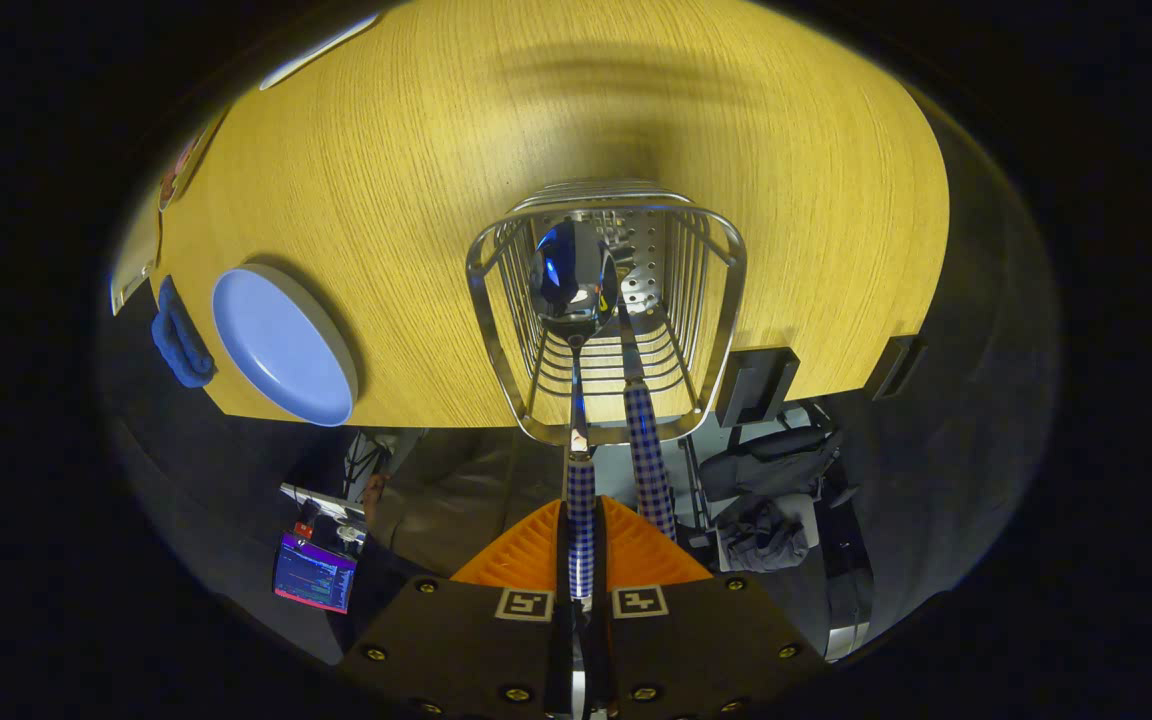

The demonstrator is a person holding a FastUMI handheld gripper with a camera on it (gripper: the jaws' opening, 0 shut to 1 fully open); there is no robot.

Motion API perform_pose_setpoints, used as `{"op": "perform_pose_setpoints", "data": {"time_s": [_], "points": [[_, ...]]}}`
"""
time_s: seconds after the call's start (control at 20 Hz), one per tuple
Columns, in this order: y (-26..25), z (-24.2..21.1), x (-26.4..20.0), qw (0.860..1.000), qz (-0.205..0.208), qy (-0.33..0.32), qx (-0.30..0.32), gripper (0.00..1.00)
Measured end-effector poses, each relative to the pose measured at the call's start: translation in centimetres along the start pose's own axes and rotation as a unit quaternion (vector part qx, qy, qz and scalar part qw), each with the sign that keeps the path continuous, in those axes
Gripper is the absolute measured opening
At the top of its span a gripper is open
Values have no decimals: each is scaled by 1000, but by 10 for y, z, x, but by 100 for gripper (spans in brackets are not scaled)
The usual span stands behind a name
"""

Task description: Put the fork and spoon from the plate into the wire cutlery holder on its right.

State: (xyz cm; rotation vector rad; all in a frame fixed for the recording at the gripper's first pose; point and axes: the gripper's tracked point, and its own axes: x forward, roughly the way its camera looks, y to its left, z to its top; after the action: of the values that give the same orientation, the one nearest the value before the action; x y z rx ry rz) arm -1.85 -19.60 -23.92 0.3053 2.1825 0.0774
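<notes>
My gripper (581,540) points straight down over the wire cutlery holder (492,330) on the wooden table (796,190). It is shut on the checked handle of the spoon (573,280), whose shiny bowl hangs inside the holder's rim. The fork (648,455) stands in the holder just right of the spoon. Its checked handle leans up out of the rim beside my fingers, and its head rests low against the perforated base. The blue plate (281,345) lies bare to the left of the holder, near the table's edge.
A blue cloth (179,340) lies beside the plate at the table's edge. Below the table edge I see dark bags (761,500), a small lit screen (314,575) and two black brackets (756,385) under the tabletop.
</notes>
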Motion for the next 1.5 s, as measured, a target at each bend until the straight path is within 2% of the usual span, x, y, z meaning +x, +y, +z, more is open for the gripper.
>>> {"op": "perform_pose_setpoints", "data": {"time_s": [0.25, 0.7, 0.9, 1.15, 1.2, 1.25, 1.5], "points": [[-6, 2, -1, 999, -19, 25, -22, 9], [-12, 20, -18, 998, -46, -3, -38, 12], [-10, 19, -23, 998, -43, -13, -44, 13], [-18, 10, -34, 996, -59, -41, -59, 13], [-20, 11, -37, 995, -63, -53, -65, 15], [-19, 10, -40, 994, -63, -59, -63, 37], [-13, -7, -50, 994, -45, -83, -64, 39]]}}
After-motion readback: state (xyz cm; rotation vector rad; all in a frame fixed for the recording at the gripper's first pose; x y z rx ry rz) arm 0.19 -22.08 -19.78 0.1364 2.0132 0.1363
